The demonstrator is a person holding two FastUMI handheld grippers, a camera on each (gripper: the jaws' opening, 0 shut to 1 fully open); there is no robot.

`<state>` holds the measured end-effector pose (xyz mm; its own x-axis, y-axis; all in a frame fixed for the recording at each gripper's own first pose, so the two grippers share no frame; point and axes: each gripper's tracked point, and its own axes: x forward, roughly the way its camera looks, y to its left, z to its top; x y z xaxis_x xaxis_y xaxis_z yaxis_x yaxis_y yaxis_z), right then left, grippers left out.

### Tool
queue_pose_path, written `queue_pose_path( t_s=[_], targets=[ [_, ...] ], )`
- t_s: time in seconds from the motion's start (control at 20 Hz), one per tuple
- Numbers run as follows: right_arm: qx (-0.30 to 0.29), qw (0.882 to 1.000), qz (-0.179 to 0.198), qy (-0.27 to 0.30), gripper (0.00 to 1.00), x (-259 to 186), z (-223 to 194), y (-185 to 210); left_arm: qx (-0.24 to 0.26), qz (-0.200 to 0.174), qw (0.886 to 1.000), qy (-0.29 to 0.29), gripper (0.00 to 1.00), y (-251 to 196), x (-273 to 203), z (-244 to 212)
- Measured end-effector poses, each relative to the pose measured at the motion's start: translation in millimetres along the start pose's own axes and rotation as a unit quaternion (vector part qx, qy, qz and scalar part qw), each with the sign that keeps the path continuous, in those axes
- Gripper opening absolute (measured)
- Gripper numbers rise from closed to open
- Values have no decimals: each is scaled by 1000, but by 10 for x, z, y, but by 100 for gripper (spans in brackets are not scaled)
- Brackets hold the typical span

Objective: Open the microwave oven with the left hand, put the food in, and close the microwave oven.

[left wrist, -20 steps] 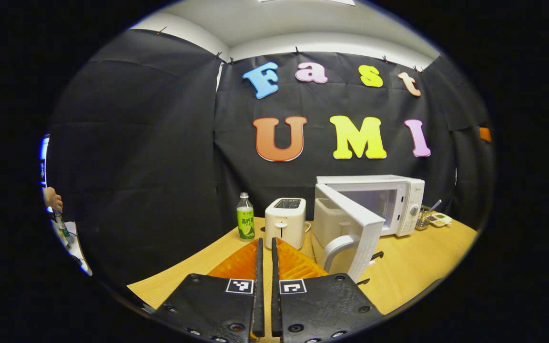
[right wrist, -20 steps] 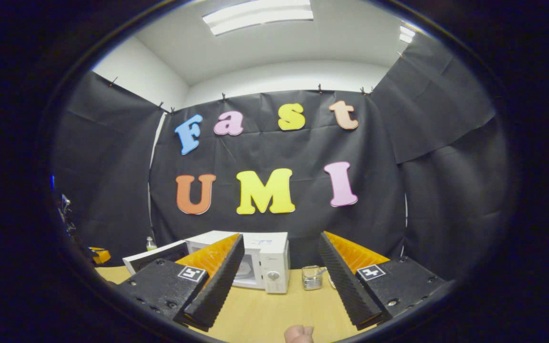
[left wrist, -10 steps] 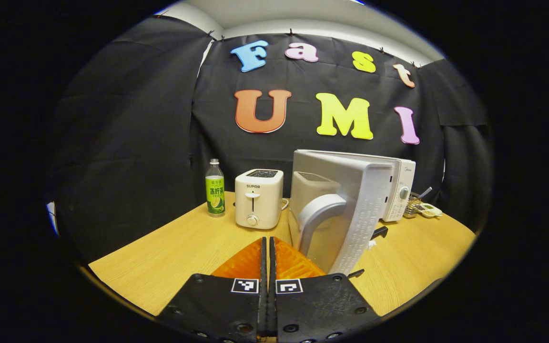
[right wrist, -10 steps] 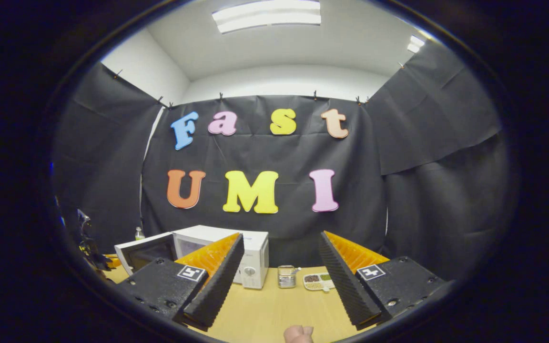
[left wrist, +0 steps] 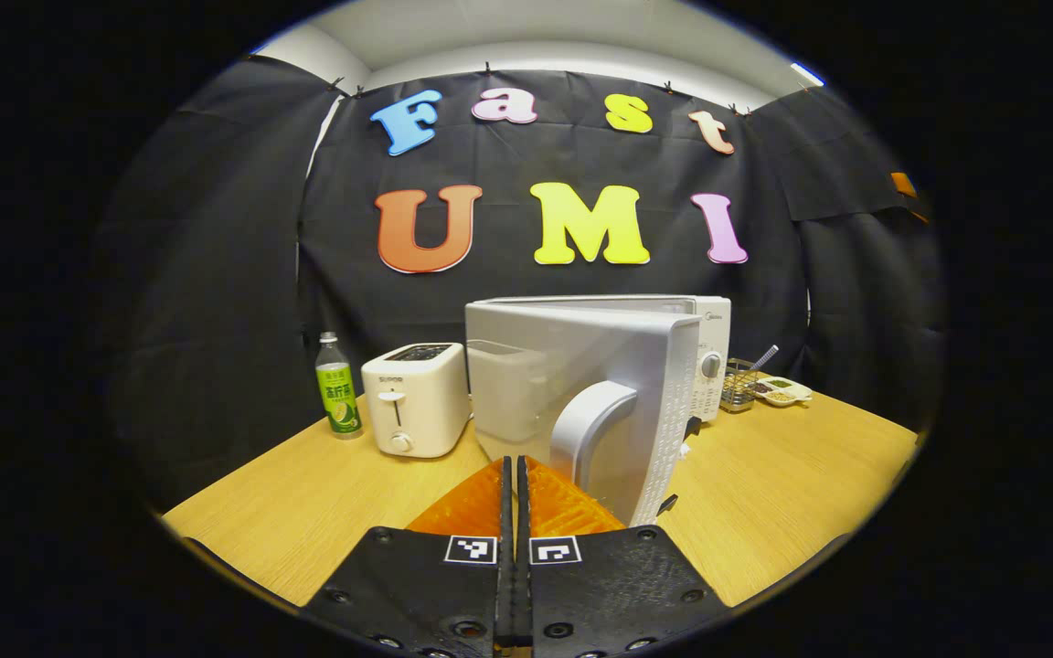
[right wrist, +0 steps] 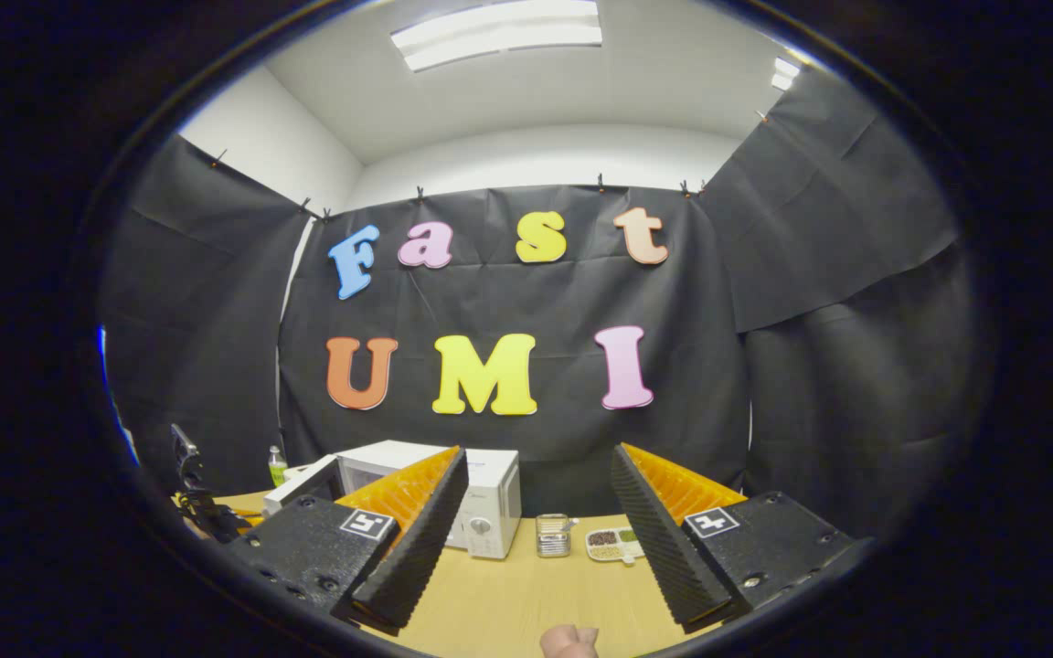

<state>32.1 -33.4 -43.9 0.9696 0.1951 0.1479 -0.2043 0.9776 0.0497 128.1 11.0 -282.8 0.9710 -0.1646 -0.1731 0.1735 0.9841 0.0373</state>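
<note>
Left tool (left wrist: 515, 475) is closed on nothing, just short of the microwave door (left wrist: 613, 402), which stands ajar ahead. Right tool (right wrist: 526, 512) gapes empty above the bench (right wrist: 517, 594). Stiff and hinged, the door likely swings lightly; its curved handle (left wrist: 586, 429) suits pushing.

Half-open microwave door (left wrist: 618, 402) before left gripper (left wrist: 515, 475)

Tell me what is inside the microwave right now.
The microwave has its door swung partway, and in the left gripper view the door's outer face blocks the cavity. In the right gripper view the right gripper's finger covers the opening. Contents cannot be seen.
</note>
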Motion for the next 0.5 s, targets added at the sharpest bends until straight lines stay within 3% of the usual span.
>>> queue_pose_path(
  t_s=[0.05,0.1,0.15,0.45,0.5],
  targets=[
    [4,1000,-2,-1,100,22,9,-54,1,-4,1000,3,0,-80,80,-10],
    [10,1000,-4,-2,91,50,8,-106,0,-11,1000,6,0,-159,161,-18],
    [15,1000,-4,-1,100,79,-9,-145,-1,-22,1000,3,0,-246,240,6],
    [32,999,-11,18,100,185,-154,-338,-6,-135,991,-15,0,-793,688,55],
    [31,999,-14,19,91,197,-160,-367,-6,-142,990,-14,0,-856,738,63]
  ],
)
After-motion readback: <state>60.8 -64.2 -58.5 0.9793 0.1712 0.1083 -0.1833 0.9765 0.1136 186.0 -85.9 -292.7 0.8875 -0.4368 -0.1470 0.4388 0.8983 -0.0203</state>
